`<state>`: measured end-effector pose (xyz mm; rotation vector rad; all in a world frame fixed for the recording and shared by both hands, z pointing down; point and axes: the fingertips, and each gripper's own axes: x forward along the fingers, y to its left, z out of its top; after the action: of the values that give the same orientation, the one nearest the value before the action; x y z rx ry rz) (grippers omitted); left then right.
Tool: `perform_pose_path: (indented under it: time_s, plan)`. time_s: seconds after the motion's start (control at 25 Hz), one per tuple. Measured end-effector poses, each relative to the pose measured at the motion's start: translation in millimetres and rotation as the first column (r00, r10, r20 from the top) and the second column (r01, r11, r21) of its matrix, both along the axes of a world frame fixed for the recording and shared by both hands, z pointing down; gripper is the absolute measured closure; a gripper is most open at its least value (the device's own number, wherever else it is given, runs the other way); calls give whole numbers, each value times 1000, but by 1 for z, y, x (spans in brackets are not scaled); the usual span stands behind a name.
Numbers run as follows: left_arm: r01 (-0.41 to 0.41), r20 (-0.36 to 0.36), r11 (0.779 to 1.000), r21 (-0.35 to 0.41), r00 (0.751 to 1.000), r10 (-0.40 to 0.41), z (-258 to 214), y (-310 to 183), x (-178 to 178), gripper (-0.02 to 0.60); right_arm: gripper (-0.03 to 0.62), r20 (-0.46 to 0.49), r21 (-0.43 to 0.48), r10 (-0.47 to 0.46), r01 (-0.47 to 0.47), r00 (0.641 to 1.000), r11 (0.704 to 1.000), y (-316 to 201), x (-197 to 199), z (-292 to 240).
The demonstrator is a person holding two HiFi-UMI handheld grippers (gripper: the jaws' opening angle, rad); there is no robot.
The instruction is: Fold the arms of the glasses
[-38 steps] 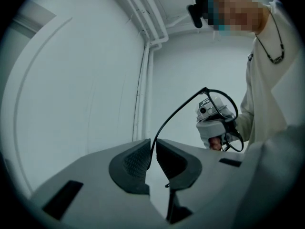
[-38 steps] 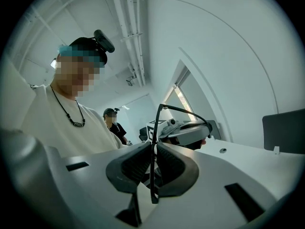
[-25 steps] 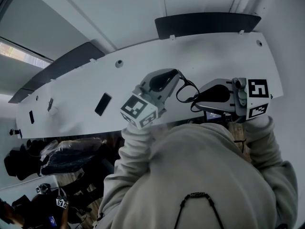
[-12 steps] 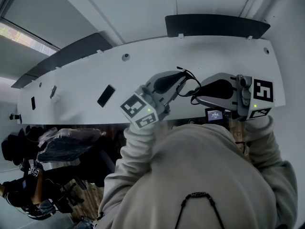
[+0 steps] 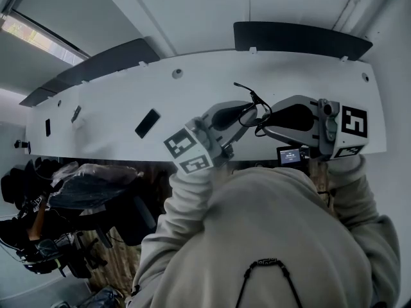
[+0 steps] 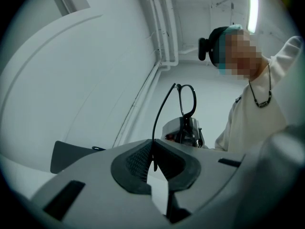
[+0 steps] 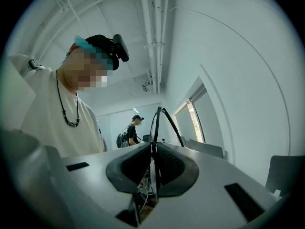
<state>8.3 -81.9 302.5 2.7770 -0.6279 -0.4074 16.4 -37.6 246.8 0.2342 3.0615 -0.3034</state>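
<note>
Left tool [image 6: 152,160] pinches an arm [image 6: 161,116] of thin black wire-framed glasses [image 6: 188,99]; right tool [image 7: 153,166], at 3 o'clock, clamps the frame [image 7: 156,120]. Risk: opposing twist could bend the hinge.

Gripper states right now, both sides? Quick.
Left hand-held gripper: shut on one arm of the thin black-framed glasses.
Right hand-held gripper: shut on the front frame of the same glasses.
</note>
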Motion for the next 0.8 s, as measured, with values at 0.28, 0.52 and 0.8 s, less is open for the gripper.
perform_pose_path:
  time_s: [0.28,0.52,0.8]
  plan:
    - [-76,-62,997,-8,995,76,-3,8,4,563,542,20,11,6,-6,1000,1000,-2,-2,-2]
    - [-190,-104,982,-12,977,187,-6,19,12,561,542,31,19,5,-6,1000,1000,-2,-1,-3]
    - [-223,-128,975,-23,967,218,-6,19,14,561,542,37,21,4,-4,999,1000,-3,0,-4]
